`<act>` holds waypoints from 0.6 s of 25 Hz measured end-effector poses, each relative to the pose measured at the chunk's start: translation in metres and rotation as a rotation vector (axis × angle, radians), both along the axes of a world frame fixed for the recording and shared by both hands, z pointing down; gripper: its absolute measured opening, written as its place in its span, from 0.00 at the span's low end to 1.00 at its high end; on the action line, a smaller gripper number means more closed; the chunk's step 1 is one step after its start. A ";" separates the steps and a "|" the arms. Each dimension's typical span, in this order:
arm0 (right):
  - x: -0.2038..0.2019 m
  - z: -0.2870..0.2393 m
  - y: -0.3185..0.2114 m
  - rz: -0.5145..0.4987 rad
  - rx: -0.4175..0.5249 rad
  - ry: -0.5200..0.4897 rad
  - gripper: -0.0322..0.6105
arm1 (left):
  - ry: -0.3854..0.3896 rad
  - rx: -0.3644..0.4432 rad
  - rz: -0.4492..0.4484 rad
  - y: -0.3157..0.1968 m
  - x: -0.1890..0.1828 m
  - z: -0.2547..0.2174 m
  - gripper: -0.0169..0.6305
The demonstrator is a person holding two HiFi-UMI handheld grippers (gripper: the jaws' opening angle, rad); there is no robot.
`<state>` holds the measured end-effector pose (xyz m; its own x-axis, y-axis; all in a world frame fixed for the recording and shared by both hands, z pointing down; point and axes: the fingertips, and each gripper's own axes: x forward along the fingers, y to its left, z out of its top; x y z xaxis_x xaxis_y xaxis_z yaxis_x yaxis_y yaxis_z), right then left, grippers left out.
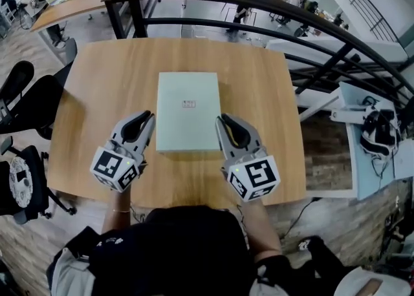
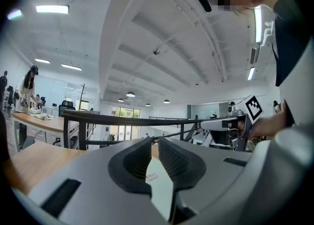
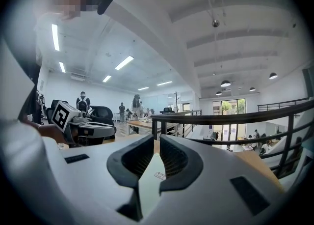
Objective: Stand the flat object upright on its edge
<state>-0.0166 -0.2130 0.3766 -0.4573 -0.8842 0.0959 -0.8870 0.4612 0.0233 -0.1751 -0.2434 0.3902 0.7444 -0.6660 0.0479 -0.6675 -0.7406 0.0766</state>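
Left tongs (image 1: 150,116), right tongs (image 1: 220,119) clenched empty, flanking flat box (image 1: 188,110) side edges; table (image 1: 259,81) open beyond.

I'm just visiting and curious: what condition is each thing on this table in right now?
Flat box: lying flat on the table, not upright.
Left gripper: jaws shut, empty, beside the box's left edge.
Right gripper: jaws shut, empty, beside the box's right edge.

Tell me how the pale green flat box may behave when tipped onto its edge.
The pale green box probably stays stiff: its edges look straight and it lies flat on the table. Its smooth face may slip against the wood. Standing on a thin edge, it would likely tip easily.
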 end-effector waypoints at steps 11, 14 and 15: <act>-0.006 0.015 -0.049 -0.032 -0.041 0.013 0.09 | -0.021 -0.040 -0.064 -0.036 -0.015 0.015 0.08; -0.001 0.027 -0.059 -0.035 -0.067 0.016 0.12 | -0.024 -0.063 -0.063 -0.043 -0.014 0.025 0.12; 0.000 0.029 -0.063 -0.035 -0.073 0.013 0.15 | -0.026 -0.071 -0.063 -0.046 -0.013 0.028 0.14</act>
